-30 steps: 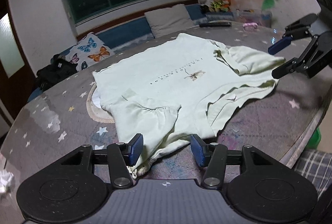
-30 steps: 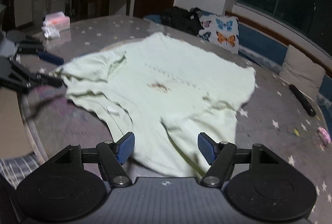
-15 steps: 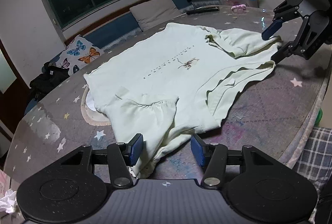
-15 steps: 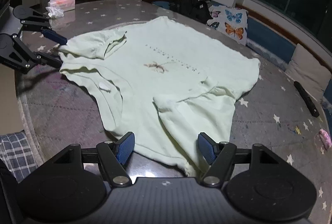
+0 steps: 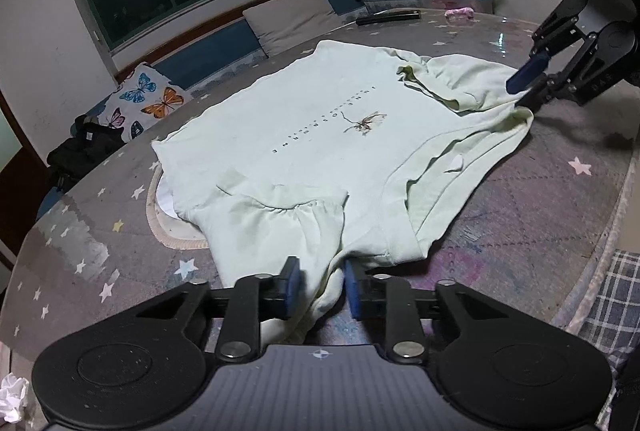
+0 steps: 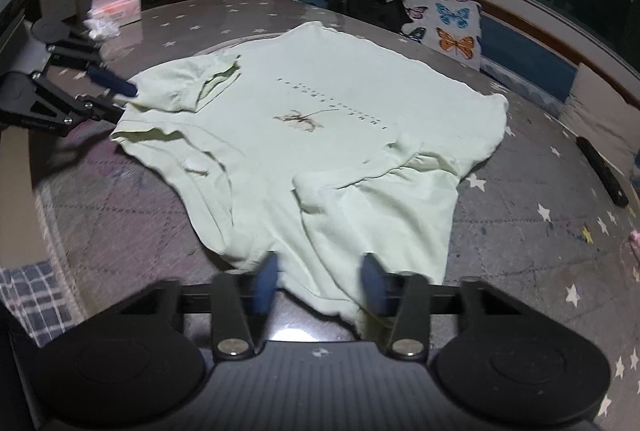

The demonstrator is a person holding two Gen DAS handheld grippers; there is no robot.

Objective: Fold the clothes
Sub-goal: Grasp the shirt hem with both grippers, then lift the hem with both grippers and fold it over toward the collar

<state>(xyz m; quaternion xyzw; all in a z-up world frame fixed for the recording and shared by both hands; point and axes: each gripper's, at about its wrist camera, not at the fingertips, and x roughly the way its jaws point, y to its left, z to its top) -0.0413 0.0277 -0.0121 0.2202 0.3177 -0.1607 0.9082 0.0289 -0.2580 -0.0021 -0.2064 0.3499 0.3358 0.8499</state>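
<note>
1. A pale green T-shirt (image 5: 304, 135) lies spread front-up on the round, star-patterned counter (image 5: 540, 215), with a small brown insect print (image 5: 366, 121) and a line of lettering at its middle; both short sleeves are folded in over the body.
2. The left gripper (image 5: 318, 287) points down at a slant toward the shirt's near sleeve. Its jaws have just been closing, and the blue pads (image 5: 289, 285) now pinch a gathered bunch of that sleeve's edge.
3. The right gripper (image 6: 320, 281), also tilted downward, sits at the opposite sleeve. Its jaws have just been closing too; in its own blurred view fabric lies between the pads, and from the left view its fingertips (image 5: 524, 79) sit on the sleeve's corner, though a firm pinch cannot be told.
4. Past the shirt's far hem, a butterfly-print cushion (image 5: 140, 103) rests on a blue bench (image 5: 208, 59).
5. Beyond the right-hand sleeve lies a black remote (image 5: 388, 17).
</note>
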